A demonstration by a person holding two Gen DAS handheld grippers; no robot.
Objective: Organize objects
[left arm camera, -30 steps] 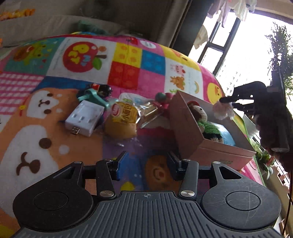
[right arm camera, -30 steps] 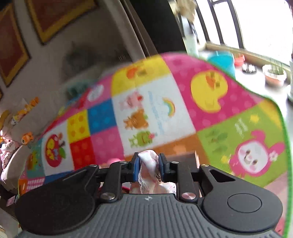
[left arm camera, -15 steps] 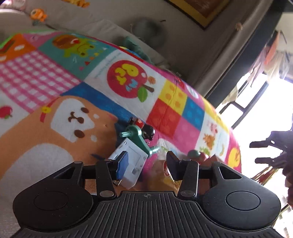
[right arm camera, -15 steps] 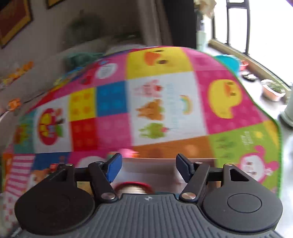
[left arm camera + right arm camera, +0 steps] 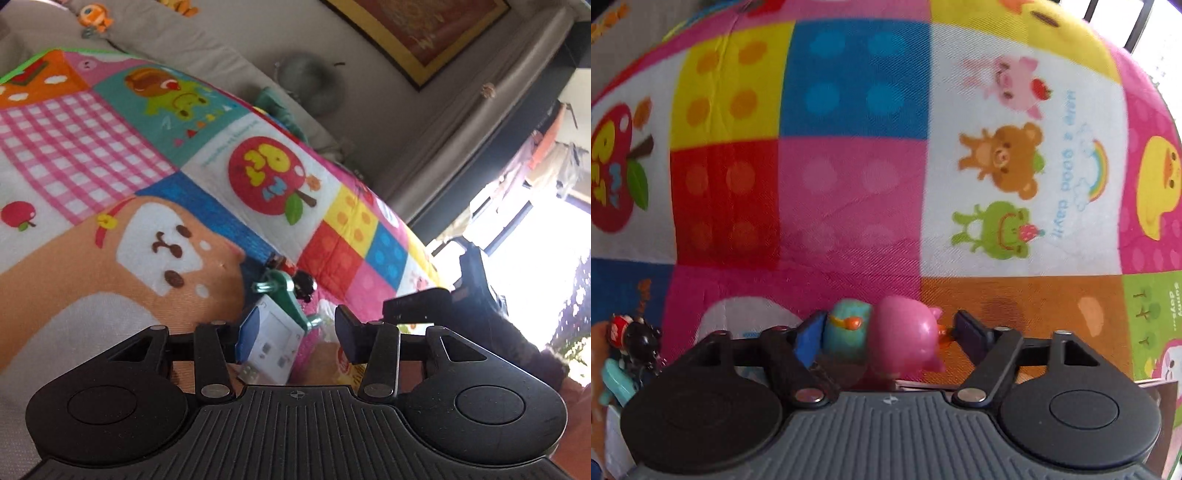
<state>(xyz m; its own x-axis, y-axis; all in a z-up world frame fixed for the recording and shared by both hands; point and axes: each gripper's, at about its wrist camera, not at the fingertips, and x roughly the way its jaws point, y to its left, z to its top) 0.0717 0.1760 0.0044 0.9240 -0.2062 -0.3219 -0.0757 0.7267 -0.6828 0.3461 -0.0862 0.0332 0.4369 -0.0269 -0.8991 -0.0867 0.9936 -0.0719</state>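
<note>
The right gripper (image 5: pixel 884 332) has just been opening; its fingers (image 5: pixel 809 338) stand spread around a teal toy (image 5: pixel 846 332) and a pink pig (image 5: pixel 905 339), gripping neither. The left gripper (image 5: pixel 291 338) is parted over the white adapter (image 5: pixel 273 341). Others (a green clip (image 5: pixel 286 291), a black figure (image 5: pixel 304 286)) still lie on the mat (image 5: pixel 110 158), so much sorting remains.

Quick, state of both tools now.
Left tool: open, white charger between its pads, not gripped.
Right tool: open, jaws just widened; pink pig toy and teal toy between them.
</note>
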